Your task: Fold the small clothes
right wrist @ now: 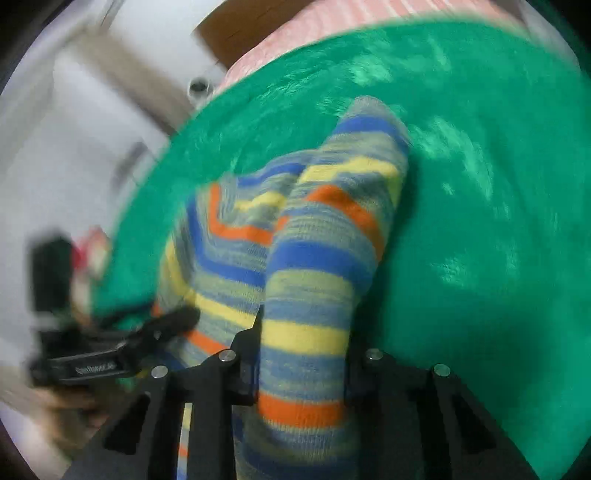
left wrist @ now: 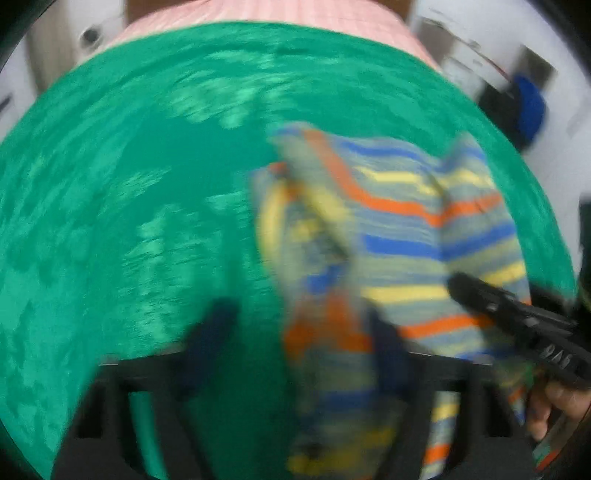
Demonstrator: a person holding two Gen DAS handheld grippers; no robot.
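A small striped knit garment (left wrist: 417,236), blue, yellow, orange and grey, lies partly on a green fleece cloth (left wrist: 147,184). In the left wrist view my left gripper (left wrist: 299,325) is open; part of the garment hangs blurred by its right finger (left wrist: 384,347). My right gripper (left wrist: 517,314) shows at the right, over the garment's edge. In the right wrist view the right gripper (right wrist: 303,354) is shut on a sleeve of the garment (right wrist: 314,266), which runs up between its fingers. The left gripper (right wrist: 147,339) shows at the left, touching the garment's lower edge.
The green cloth (right wrist: 480,184) covers a round surface over a pink checked cover (left wrist: 258,14). White furniture and walls (right wrist: 74,147) stand beyond the edge. A dark and blue object (left wrist: 524,107) sits at the far right. Both views are motion-blurred.
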